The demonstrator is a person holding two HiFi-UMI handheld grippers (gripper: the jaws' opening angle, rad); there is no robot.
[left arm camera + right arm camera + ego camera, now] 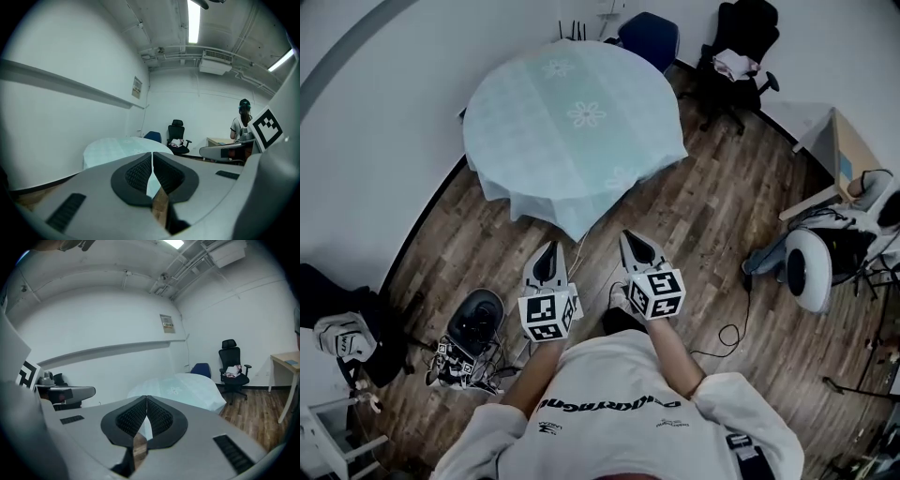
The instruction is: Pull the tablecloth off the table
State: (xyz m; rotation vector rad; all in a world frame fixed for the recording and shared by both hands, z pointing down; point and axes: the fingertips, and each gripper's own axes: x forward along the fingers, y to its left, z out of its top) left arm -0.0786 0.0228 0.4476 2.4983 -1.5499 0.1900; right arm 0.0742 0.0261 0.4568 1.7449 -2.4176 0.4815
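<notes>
Seen in the head view, the tablecloth lies spread over the round tabletop (none of the bare top shows). It is pale with flower prints, its edges hang all round, and one pointed corner droops toward the person. The left tongs and right tongs are held side by side over the wooden floor. They are near that corner but apart from it, and both are clenched on nothing. I'd judge the pull has not begun, so the step in hand is getting a hold on the near edge.

In the left gripper view the pads meet at their tips with no fabric between them. The tablecloth sits ahead and a little left of the jaws' line. These tongs would need to spread before reaching, then bite well into the hem rather than its very tip, or the thin cloth may slip out.

The right gripper view shows the same: pads pressed together and empty, with the tablecloth ahead and somewhat right. Taking the hanging edge on either side of the corner, with both holds level, should let the cloth come off evenly. A low, steady draw toward the person seems wiser than a snatch upward, which could bunch it on the far rim. The office chair beyond looks clear of the path.
</notes>
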